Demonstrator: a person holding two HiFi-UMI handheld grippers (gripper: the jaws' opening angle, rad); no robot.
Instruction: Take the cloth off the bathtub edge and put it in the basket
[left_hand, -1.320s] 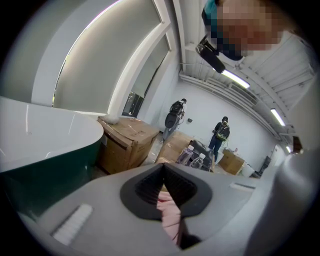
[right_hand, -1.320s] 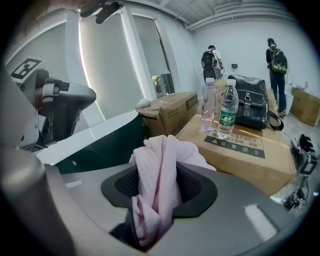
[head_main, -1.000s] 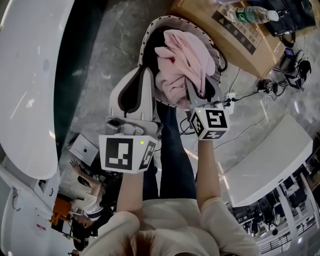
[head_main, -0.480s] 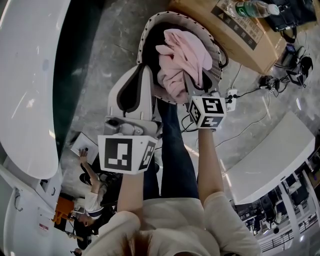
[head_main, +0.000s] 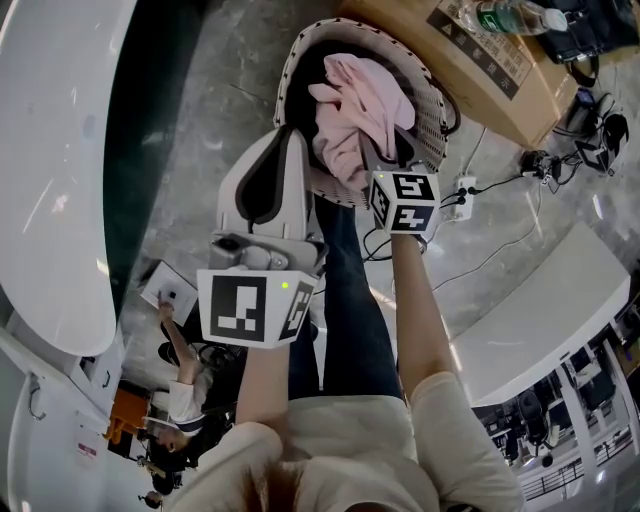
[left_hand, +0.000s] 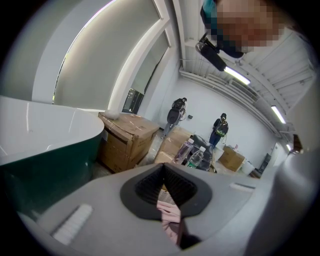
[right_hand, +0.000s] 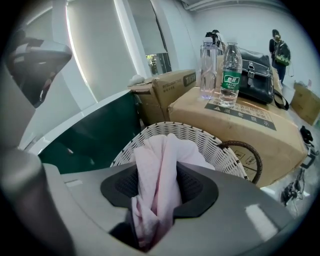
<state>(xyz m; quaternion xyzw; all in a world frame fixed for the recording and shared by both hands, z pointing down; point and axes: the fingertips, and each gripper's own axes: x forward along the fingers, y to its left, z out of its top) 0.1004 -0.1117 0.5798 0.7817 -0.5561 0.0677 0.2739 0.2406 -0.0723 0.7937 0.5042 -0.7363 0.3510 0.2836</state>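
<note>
White tub (head_main: 50, 180) is lying left of the basket (head_main: 284, 88), with a box (head_main: 478, 75) sitting just behind it; neither is blocking the way. Pink cloth (head_main: 360, 110) is hanging over the basket's opening, pinched in the right tongs (right_hand: 159, 192), probably for dropping in. Left tongs (left_hand: 164, 175) are hovering beside the basket, closed together and empty.

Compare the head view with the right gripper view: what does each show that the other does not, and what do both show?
Only the head view: the left gripper, the person's forearms and the power strip on the floor. Only the right gripper view: the pads of the right gripper pressed on the pink cloth, and a standing person far behind. Both: the cloth over the white wicker basket, and the cardboard box with bottles.
</note>
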